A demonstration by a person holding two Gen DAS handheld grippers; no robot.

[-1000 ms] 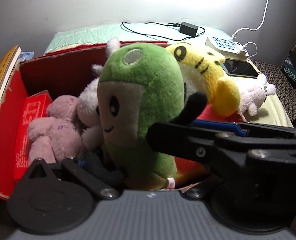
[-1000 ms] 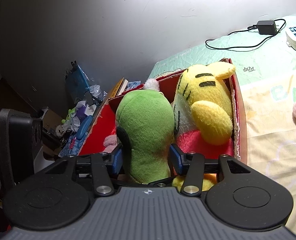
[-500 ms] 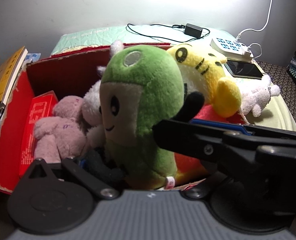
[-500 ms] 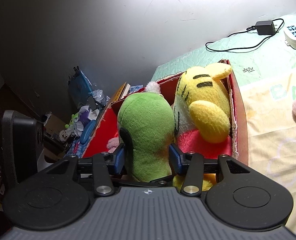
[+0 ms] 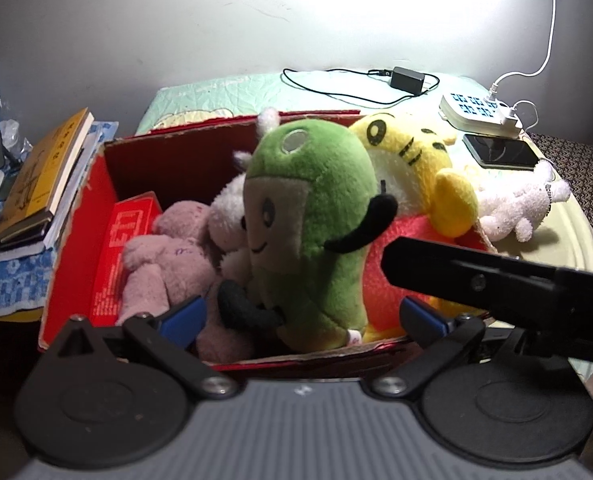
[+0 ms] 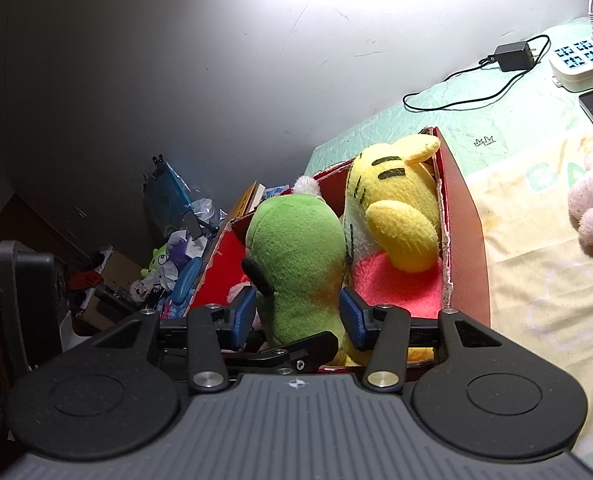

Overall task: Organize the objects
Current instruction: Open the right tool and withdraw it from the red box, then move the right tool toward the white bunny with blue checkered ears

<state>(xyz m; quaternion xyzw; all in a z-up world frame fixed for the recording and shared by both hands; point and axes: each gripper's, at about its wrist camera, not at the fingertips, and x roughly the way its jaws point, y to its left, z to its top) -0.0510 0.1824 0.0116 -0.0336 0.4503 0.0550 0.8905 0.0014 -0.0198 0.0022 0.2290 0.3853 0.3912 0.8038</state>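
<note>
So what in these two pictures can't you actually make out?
- Box floor: in both views the green plush, yellow plush and pink plush cover the red box bottom.
- White plush in the box: left view, mostly hidden behind the green one.
- Right hand-held gripper: its pads flank the green plush; whether they squeeze it is unclear.
- Red packet text: left view, too small.

My left camera looks close over the near edge of the box toward the wall. My right one views it from its right side; both share the green plush.
</note>
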